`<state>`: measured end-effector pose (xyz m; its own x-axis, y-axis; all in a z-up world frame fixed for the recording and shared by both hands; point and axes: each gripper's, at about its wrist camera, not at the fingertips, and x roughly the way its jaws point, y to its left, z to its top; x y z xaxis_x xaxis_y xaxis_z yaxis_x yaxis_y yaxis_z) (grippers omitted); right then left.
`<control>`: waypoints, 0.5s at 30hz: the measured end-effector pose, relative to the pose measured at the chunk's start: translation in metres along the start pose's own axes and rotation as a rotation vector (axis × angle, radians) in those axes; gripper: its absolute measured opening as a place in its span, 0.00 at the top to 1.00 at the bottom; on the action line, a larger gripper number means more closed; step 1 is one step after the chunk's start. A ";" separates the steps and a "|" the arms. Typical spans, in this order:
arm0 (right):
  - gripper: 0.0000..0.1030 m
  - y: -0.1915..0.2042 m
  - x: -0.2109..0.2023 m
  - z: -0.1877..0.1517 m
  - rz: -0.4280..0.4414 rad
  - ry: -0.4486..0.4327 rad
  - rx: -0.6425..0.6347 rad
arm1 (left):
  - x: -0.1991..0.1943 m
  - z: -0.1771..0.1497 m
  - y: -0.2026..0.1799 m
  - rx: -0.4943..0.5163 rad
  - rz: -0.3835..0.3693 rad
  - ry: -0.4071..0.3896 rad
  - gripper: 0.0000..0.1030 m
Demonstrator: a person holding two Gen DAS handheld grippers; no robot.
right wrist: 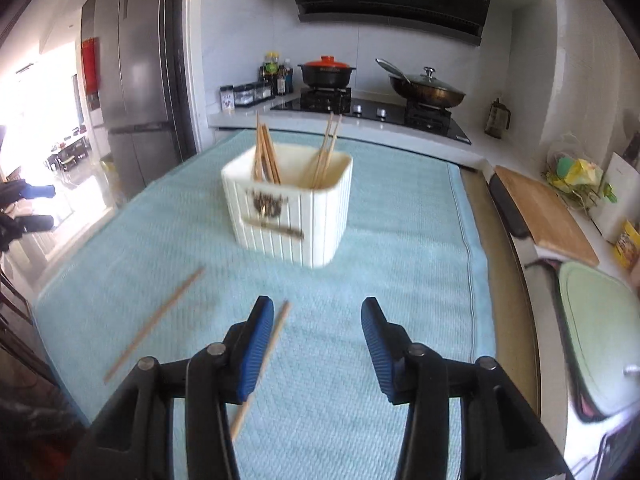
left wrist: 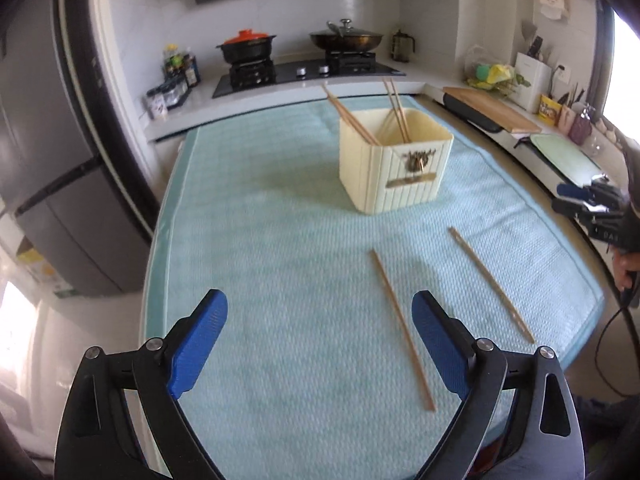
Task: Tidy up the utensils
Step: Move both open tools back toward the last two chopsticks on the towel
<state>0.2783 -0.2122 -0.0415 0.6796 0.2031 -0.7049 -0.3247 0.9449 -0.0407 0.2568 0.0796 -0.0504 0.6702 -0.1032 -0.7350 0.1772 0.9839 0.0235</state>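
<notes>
Table under teal mat (left wrist: 260,208), cream holder (left wrist: 394,168), two loose chopsticks (left wrist: 402,328) (wooden)

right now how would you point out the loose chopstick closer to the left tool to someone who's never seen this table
Start at the light blue mat and its cream utensil box. Two chopsticks lie flat on the mat, nearer than the box. Yours is the chopstick running just inside the open left tool's right finger, not the other chopstick nearer the mat's right edge.

A: What do the left tongs (left wrist: 320,312) look like?
B: Ribbed blue pads (left wrist: 200,344) on black arms, silver screws at the pivots.
A: The right tongs (right wrist: 318,320)?
B: Identical; a black cable trails beside them.
</notes>
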 end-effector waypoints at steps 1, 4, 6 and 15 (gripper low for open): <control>0.55 0.004 -0.002 -0.020 -0.022 0.021 -0.001 | -0.001 -0.014 -0.001 -0.026 0.004 0.004 0.09; 0.55 0.015 -0.004 -0.073 -0.029 0.081 0.069 | 0.004 -0.052 -0.011 -0.097 0.022 0.023 0.09; 0.55 0.021 -0.006 -0.096 -0.004 0.102 0.145 | 0.011 -0.069 -0.019 -0.151 -0.018 0.027 0.09; 0.55 0.052 0.006 -0.103 0.030 0.098 0.171 | 0.045 -0.089 -0.052 -0.176 -0.075 0.044 0.09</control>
<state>0.1980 -0.1881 -0.1210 0.6015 0.2139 -0.7697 -0.2214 0.9704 0.0966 0.2138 0.0366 -0.1448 0.6267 -0.1743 -0.7595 0.0940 0.9845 -0.1483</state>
